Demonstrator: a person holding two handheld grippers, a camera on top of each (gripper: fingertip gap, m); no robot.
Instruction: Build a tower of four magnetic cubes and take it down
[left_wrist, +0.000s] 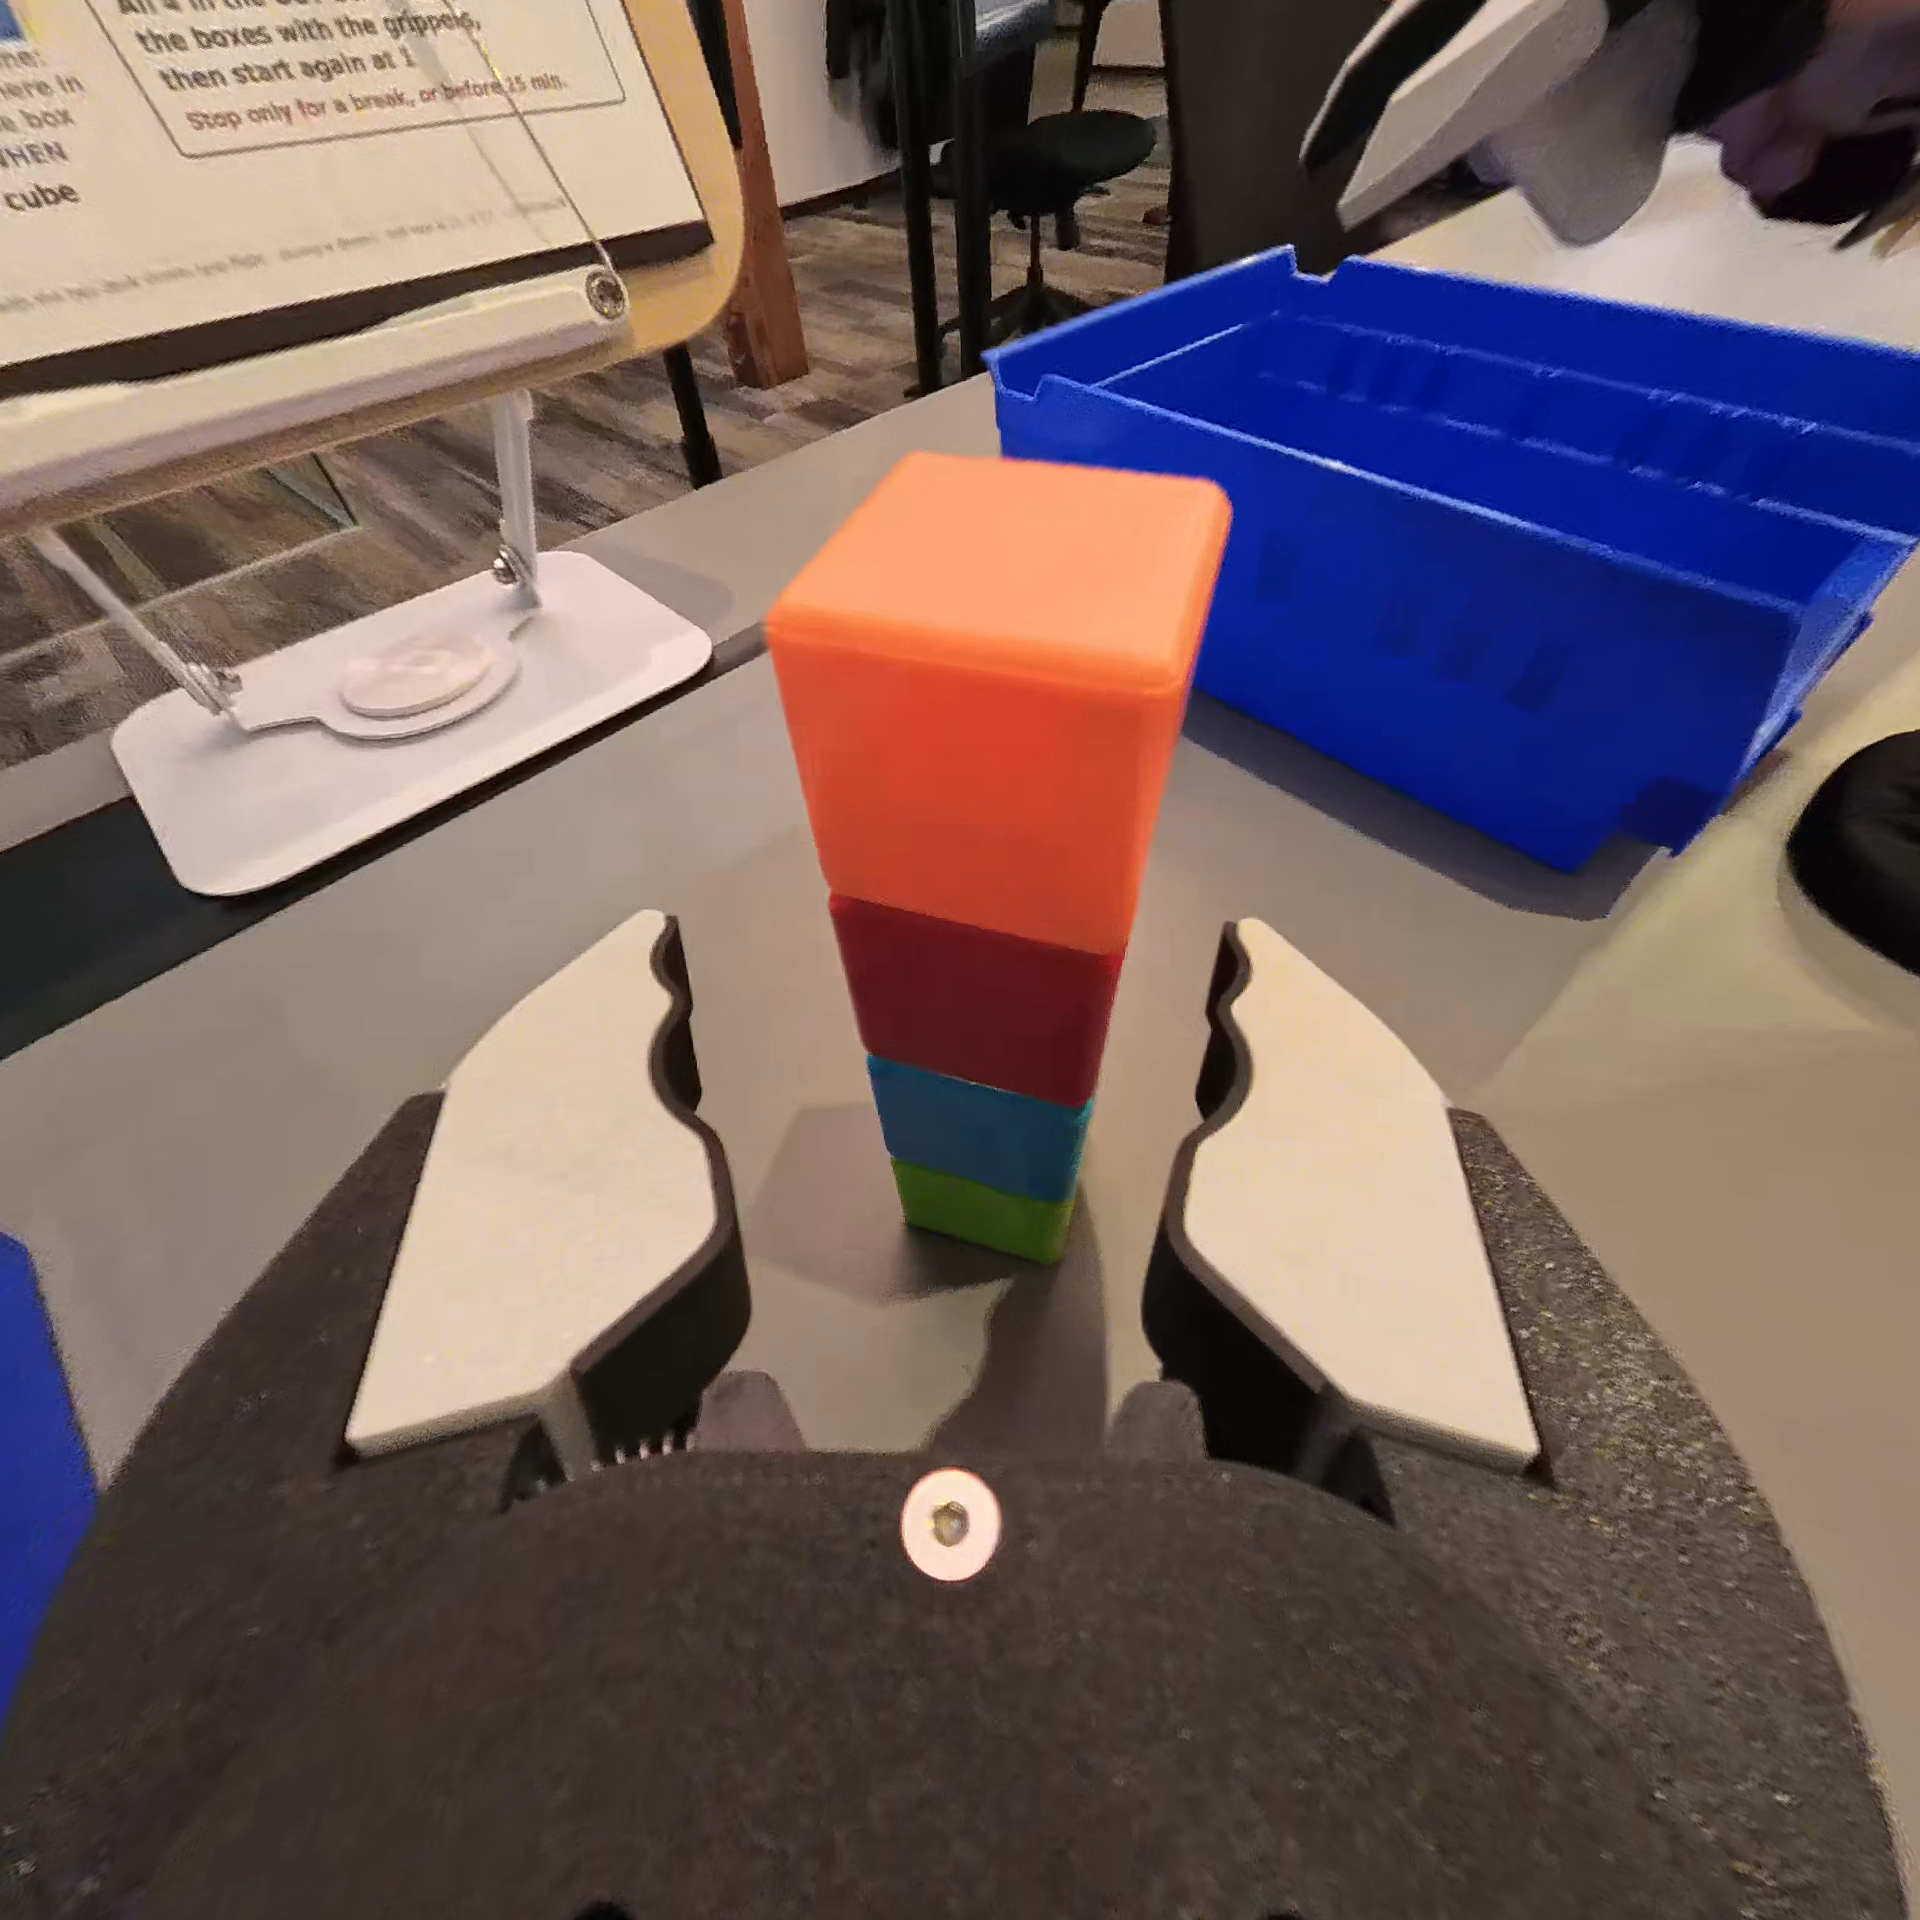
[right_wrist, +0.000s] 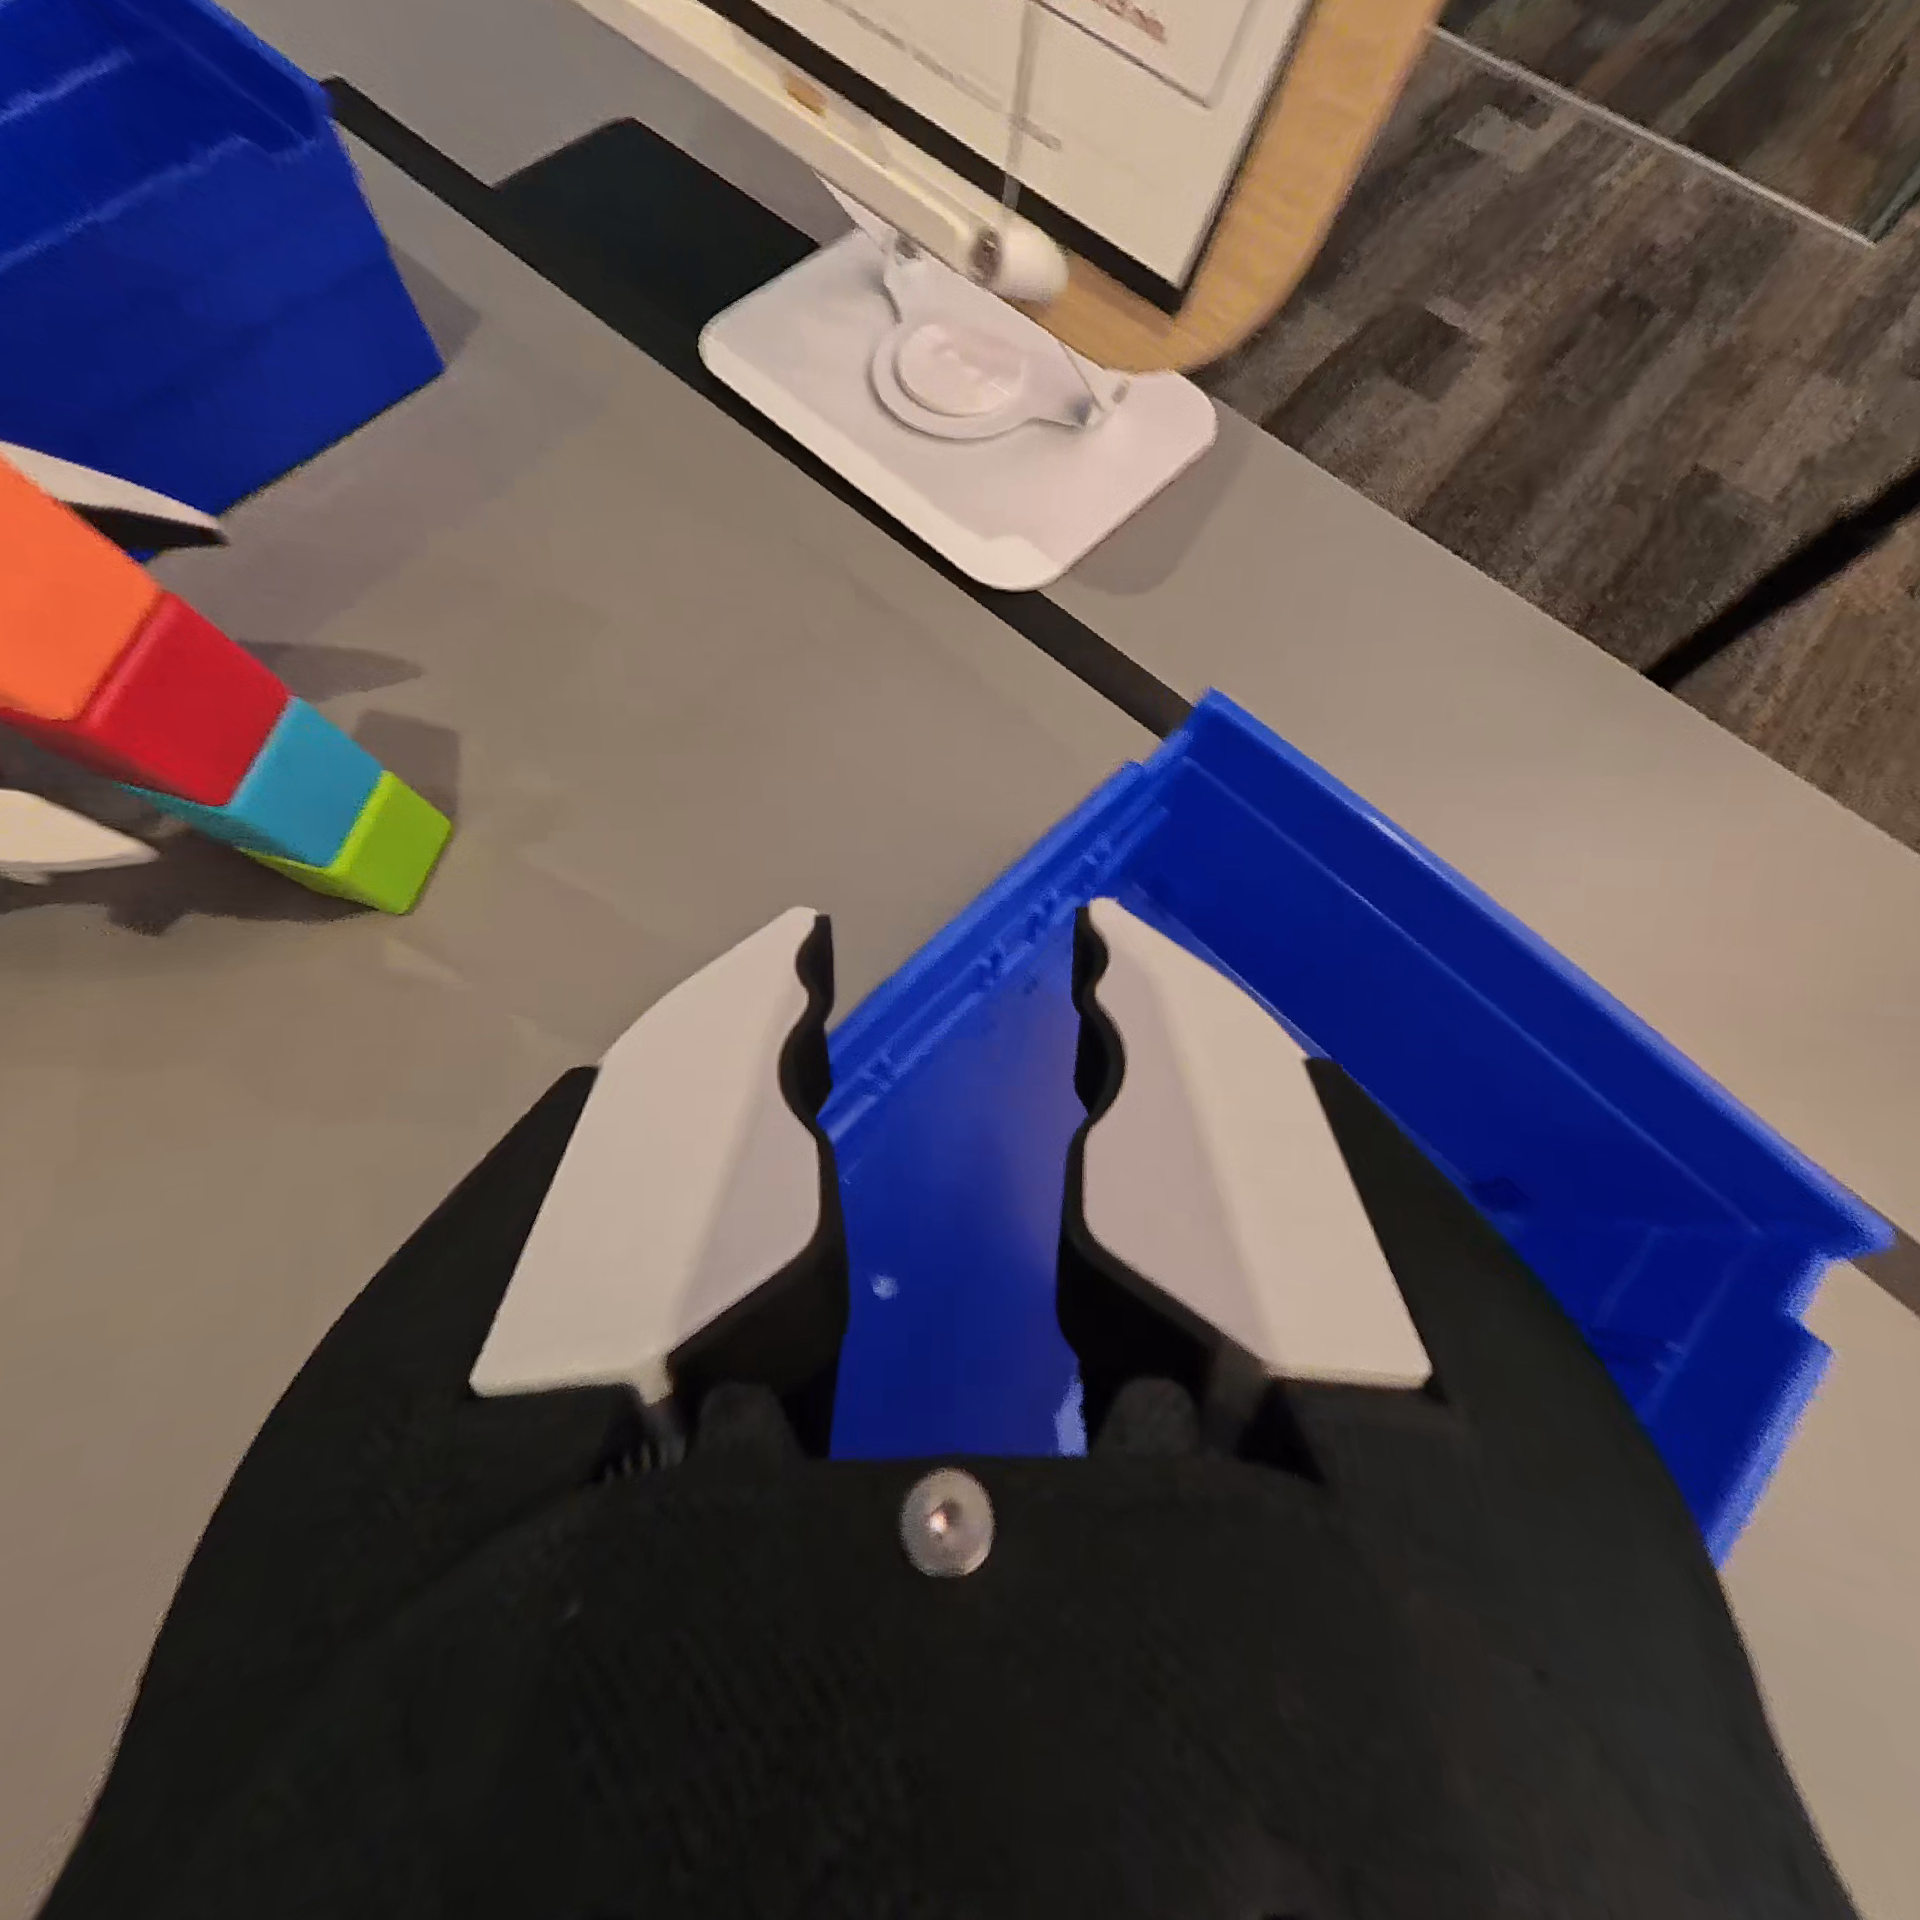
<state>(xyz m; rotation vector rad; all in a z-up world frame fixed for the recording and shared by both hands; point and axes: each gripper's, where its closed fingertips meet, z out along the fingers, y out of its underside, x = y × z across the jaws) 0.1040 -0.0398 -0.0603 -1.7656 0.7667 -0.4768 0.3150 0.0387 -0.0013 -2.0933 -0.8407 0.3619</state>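
Jaws apart around four-cube tower (left_wrist: 982, 883)

Wood-look floor (right_wrist: 1621, 343) (dark chair (left_wrist: 1049, 156) beyond)

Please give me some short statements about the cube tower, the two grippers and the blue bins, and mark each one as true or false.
1. The orange cube is at the top of the tower. True.
2. The green cube sits directly under the red cube. False: the light blue cube lies between them, and green is at the bottom, on the grey table.
3. The left gripper is shut on the tower. False: its jaws are open, one on each side of the tower, not touching it.
4. The right gripper holds nothing. True: it is open above a blue bin.
5. That blue bin contains cubes. False: the visible part is empty.
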